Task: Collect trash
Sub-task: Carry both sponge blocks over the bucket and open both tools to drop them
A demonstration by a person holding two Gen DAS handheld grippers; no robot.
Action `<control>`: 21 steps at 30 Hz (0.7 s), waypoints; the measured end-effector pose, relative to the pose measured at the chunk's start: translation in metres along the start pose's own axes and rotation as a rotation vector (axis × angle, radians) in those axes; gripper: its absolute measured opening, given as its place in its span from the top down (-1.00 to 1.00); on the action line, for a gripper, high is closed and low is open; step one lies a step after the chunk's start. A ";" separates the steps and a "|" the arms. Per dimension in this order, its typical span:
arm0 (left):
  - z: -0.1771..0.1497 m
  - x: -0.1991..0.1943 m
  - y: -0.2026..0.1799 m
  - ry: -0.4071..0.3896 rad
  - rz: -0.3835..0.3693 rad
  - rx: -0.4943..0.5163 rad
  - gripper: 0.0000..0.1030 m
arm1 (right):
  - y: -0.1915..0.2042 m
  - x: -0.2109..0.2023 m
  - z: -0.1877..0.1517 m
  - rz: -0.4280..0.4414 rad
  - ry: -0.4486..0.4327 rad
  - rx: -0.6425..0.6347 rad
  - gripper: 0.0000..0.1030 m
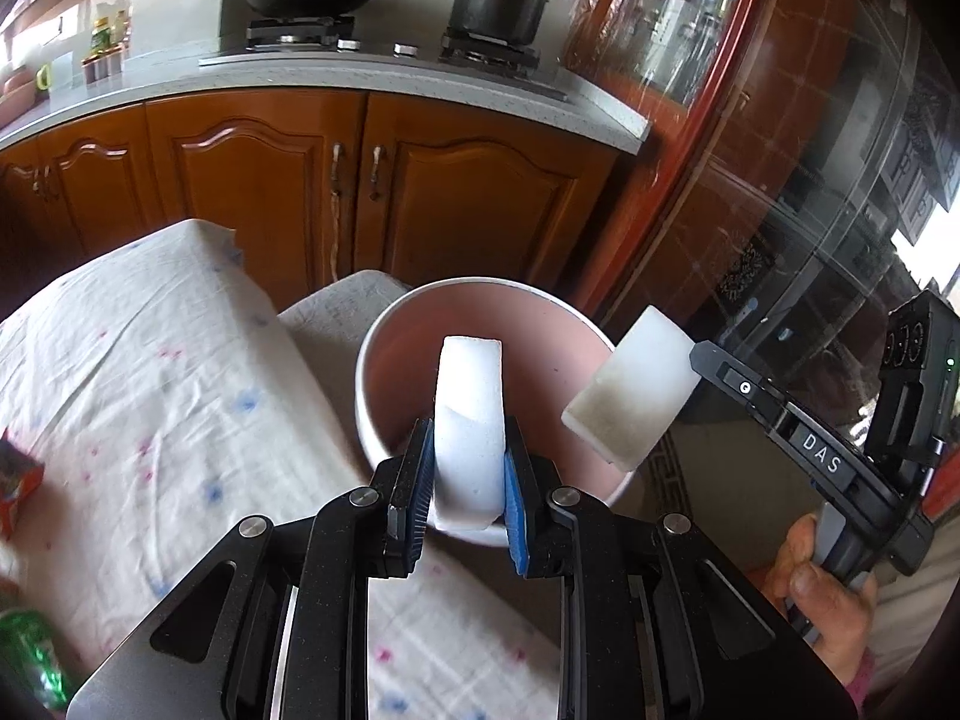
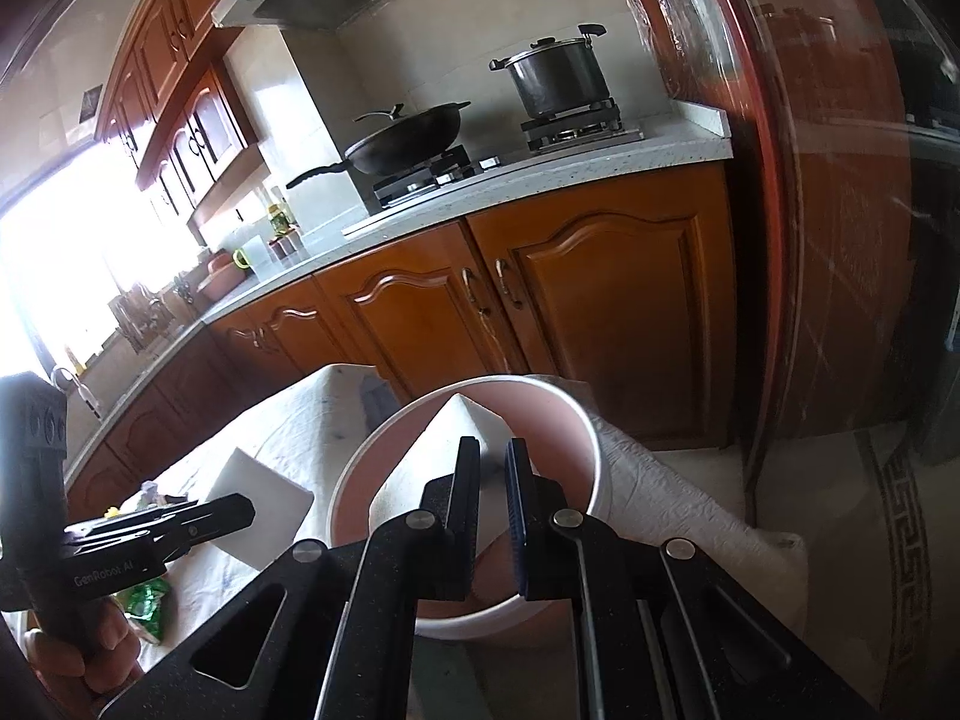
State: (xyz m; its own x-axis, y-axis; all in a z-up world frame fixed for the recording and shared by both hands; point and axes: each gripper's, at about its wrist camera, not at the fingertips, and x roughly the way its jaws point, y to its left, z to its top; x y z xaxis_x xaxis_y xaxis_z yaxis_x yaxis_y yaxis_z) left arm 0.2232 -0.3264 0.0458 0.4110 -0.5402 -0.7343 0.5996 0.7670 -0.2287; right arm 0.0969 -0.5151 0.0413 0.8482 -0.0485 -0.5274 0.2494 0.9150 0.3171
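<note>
The left gripper (image 1: 467, 483) clamps a white foam block (image 1: 469, 420) above a pink bin (image 1: 384, 354); the right gripper (image 2: 493, 468) grips a second foam block (image 2: 414, 480) beside it.

A white rectangular foam block (image 1: 469, 426), slightly bent and pinched at its lower half, stands upright above the open mouth of a round bin with a white rim and pink inside (image 1: 384, 354). A second white foam block (image 1: 633, 387), greyish and soiled on one face, hangs tilted just beside the bin's rim, apart from the first. The bin stands beside a desk draped in a white cloth with faint coloured spots (image 1: 150, 360).
</note>
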 end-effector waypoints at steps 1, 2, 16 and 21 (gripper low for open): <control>0.003 0.006 -0.002 0.008 0.000 0.004 0.62 | -0.001 0.002 0.001 -0.005 0.003 -0.003 0.83; 0.005 0.010 -0.003 0.015 0.000 0.007 0.62 | -0.002 0.004 0.002 -0.010 0.007 -0.006 0.83; 0.014 0.057 -0.009 0.091 0.017 0.016 0.58 | -0.011 0.034 0.006 -0.057 0.071 -0.034 0.82; 0.013 0.060 -0.008 0.094 0.028 0.009 0.16 | -0.012 0.041 0.006 -0.057 0.096 -0.022 0.64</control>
State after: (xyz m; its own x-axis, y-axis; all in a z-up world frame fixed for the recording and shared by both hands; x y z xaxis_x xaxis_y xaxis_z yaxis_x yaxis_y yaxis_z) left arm 0.2517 -0.3696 0.0117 0.3617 -0.4833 -0.7972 0.5951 0.7780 -0.2017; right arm 0.1318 -0.5310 0.0205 0.7842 -0.0633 -0.6173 0.2848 0.9205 0.2674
